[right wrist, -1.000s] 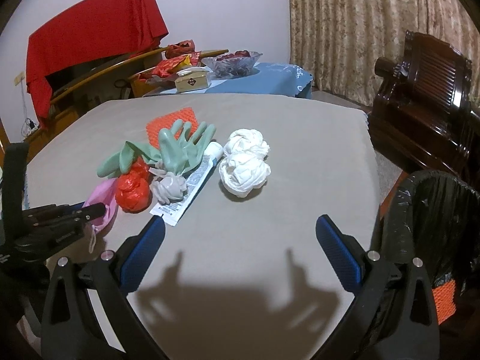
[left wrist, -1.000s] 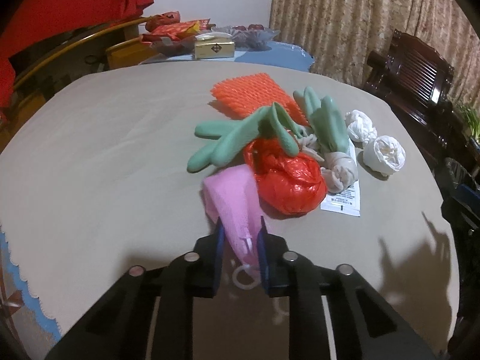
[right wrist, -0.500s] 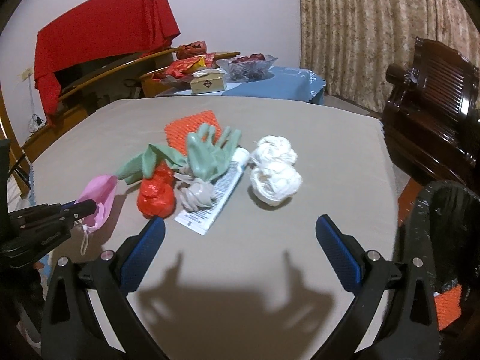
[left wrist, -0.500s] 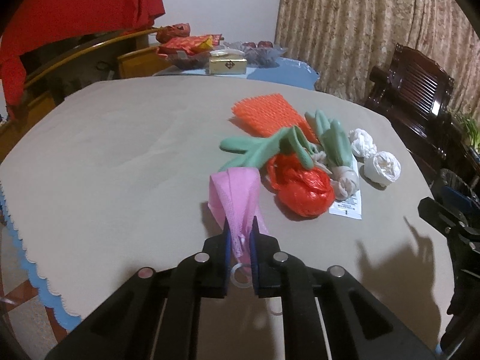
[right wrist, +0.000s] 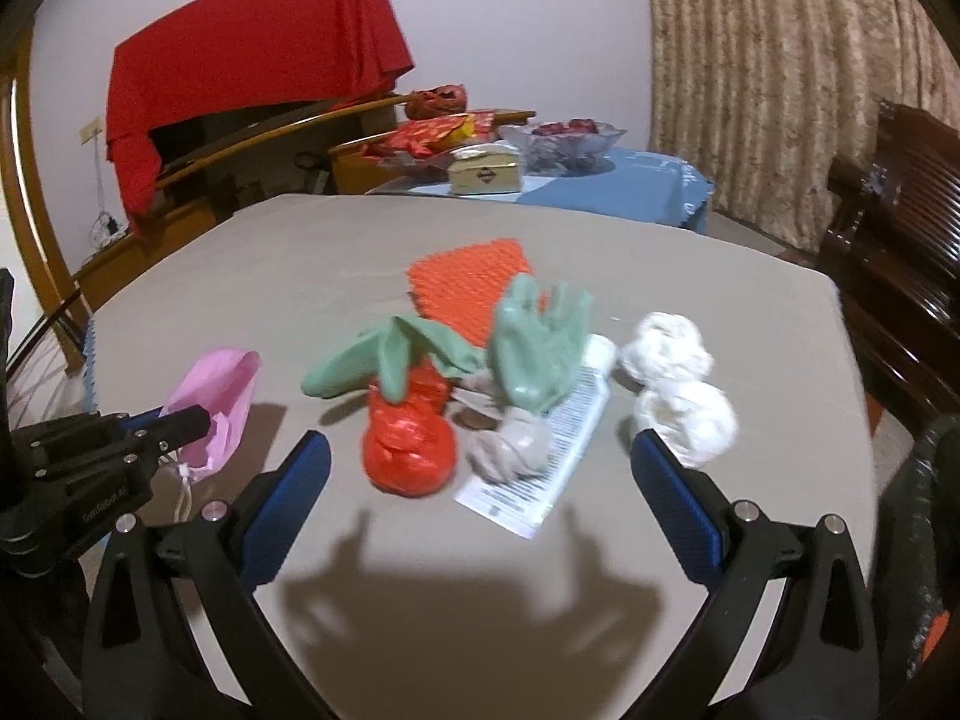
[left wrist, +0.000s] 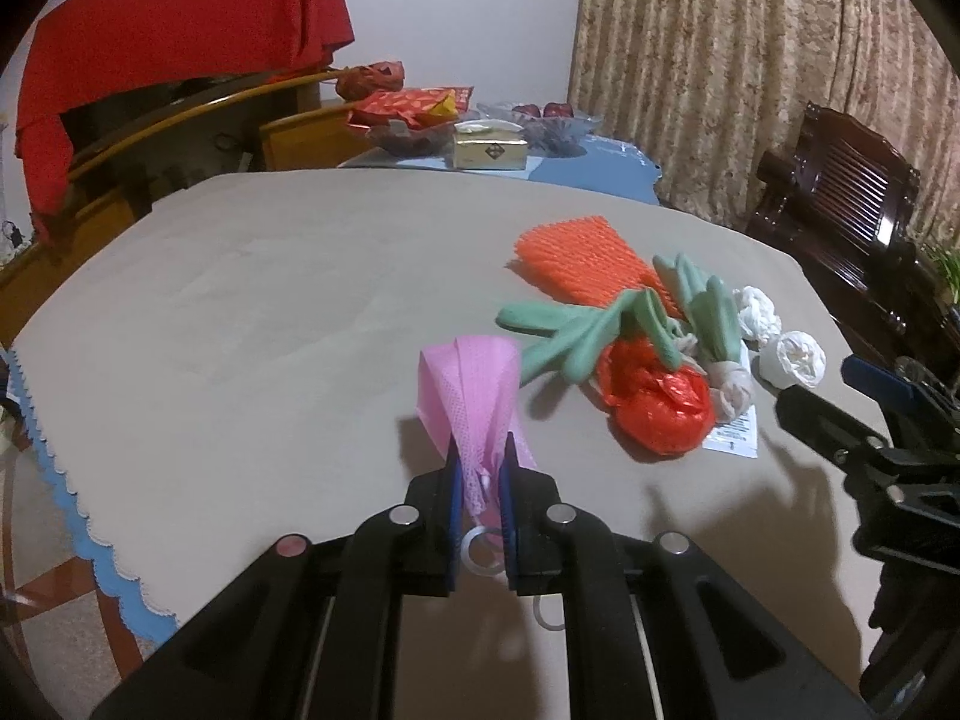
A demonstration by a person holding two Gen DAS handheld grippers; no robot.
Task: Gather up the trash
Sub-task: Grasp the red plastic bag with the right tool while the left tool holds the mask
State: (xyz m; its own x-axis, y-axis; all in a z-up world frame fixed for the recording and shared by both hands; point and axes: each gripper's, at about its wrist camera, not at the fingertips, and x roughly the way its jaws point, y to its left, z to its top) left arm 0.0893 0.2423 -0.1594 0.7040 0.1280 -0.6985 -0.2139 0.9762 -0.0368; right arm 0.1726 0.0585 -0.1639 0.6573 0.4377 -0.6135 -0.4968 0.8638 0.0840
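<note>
Left wrist view: the left gripper is clamped tight on a pink mesh pouch, pinching its gathered end so the loose body fans out ahead of the pads, raised off the table. A white ring on the pouch's cord hangs just behind the pads. Gripping the bunched end looks like a way to keep the limp fabric from slipping.

Ahead and to the right of that claw lies the remaining trash, heaped together: 2 green rubber gloves draped over a crumpled red plastic bag, an orange mesh pad behind them, a flattened tube beneath, and 2 white wads at the far right.

Right wrist view: the right gripper stands wide open and holds nothing, poised just in front of the red bag and a grey knotted wad, probably lined up for the next pick. A dark bin sits at its right edge, likely where the pouch belongs.
</note>
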